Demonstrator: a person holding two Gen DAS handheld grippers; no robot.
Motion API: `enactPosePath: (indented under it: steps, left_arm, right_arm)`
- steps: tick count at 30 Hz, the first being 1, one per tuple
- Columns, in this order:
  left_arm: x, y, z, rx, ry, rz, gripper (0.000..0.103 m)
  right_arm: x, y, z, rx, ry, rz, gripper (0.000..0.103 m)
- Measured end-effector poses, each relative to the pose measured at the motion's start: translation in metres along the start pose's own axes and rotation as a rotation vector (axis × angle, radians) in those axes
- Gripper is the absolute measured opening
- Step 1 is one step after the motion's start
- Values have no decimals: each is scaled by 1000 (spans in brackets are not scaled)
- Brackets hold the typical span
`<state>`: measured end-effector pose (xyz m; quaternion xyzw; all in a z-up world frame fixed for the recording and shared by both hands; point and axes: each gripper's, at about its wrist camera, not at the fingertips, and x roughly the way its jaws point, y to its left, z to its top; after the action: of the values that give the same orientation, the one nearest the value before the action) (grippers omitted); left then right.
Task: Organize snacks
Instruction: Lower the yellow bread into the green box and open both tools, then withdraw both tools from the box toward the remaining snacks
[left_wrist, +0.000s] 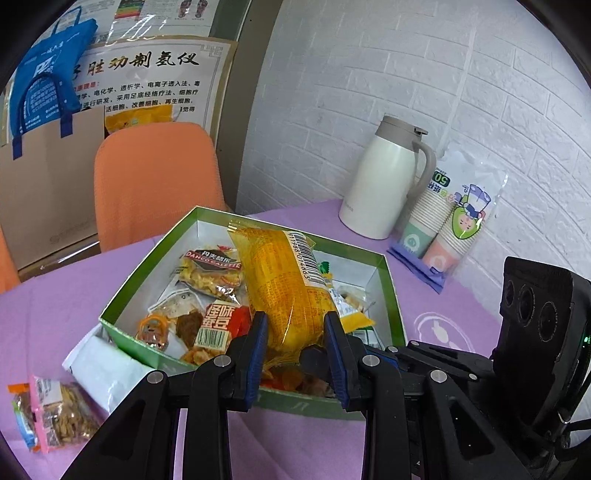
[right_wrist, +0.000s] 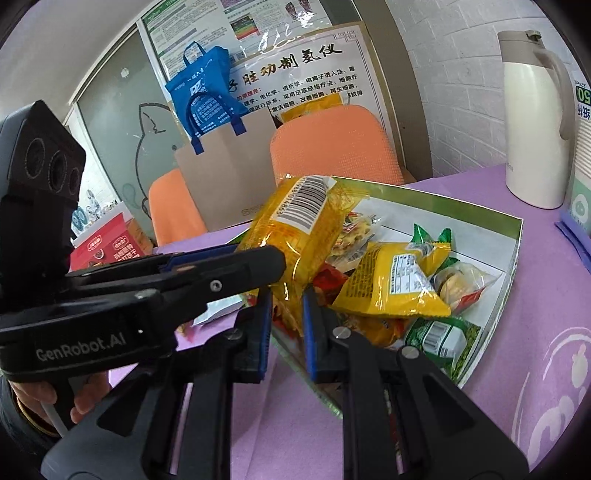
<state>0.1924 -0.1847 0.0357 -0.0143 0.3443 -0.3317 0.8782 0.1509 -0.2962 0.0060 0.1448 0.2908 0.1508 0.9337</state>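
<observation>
Purple cloth (left_wrist: 55, 295) covers your table, where the green box (left_wrist: 122, 295) collects the snacks. Your left gripper (left_wrist: 295, 328) clamps the yellow packet (left_wrist: 284, 284) over it, ready to drop; your right gripper (right_wrist: 287, 306), jaws apart, pinches nothing clearly.

yellow packet (left_wrist: 284, 291), white barcode | green box (left_wrist: 122, 288), white inside | purple tablecloth (left_wrist: 55, 295)
</observation>
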Motion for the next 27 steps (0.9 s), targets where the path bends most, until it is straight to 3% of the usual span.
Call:
enactPosePath:
  steps: [3, 4, 7, 9, 12, 27]
  left_arm:
    - [16, 8, 2, -3, 26, 35, 35]
    - [18, 10, 0, -2, 35, 56, 49]
    - [8, 16, -10, -4, -8, 116, 85]
    - [0, 18, -15, -9, -37, 133, 86]
    - [-9, 21, -19, -20, -29, 143, 86]
    - [-94, 13, -43, -55, -133, 206, 87]
  right_arm:
    - [14, -4, 2, -42, 18, -114, 20]
    - [17, -4, 2, -57, 26, -148, 22]
    - [16, -5, -4, -72, 33, -159, 46]
    - [12, -1, -8, -93, 23, -184, 68]
    - [6, 3, -11, -103, 17, -183, 78]
    - [-40, 41, -28, -102, -31, -136, 91]
